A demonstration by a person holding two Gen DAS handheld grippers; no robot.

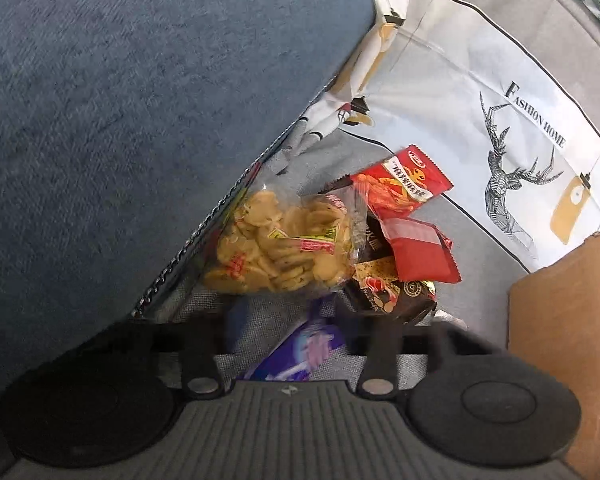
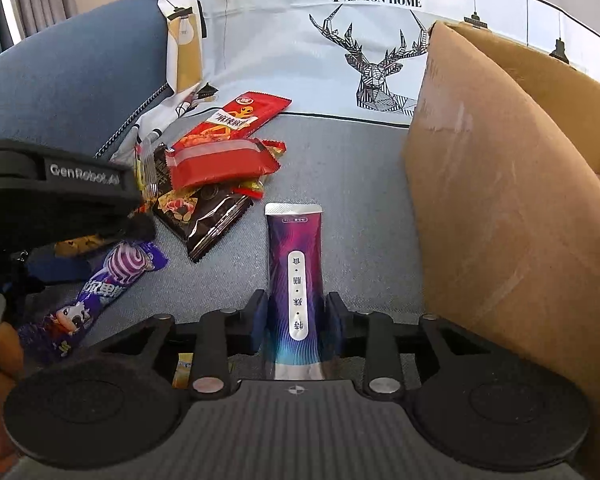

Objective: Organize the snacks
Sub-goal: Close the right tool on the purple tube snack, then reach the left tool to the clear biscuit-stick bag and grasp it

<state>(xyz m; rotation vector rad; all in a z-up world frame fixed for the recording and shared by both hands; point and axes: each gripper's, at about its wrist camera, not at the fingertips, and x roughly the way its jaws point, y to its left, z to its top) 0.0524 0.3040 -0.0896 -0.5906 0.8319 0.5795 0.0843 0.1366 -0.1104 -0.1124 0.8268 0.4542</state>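
Glossy purple stick pouch [image 2: 295, 280] clamped in right hand-held gripper [image 2: 296, 320], left hand-held gripper [image 2: 140, 216] grip unclear

"FASHION HOME" printed in black above deer drawing on white cushion cover [image 2: 300, 40]; same words readable in left wrist view. "GenRobot.AI" in pale letters on side of left gripper [image 2: 140, 216]. Chinese characters on red snack packet [image 2: 236, 120], purple candy wrapper [image 2: 100, 292] and white strip of purple pouch [image 2: 296, 280].
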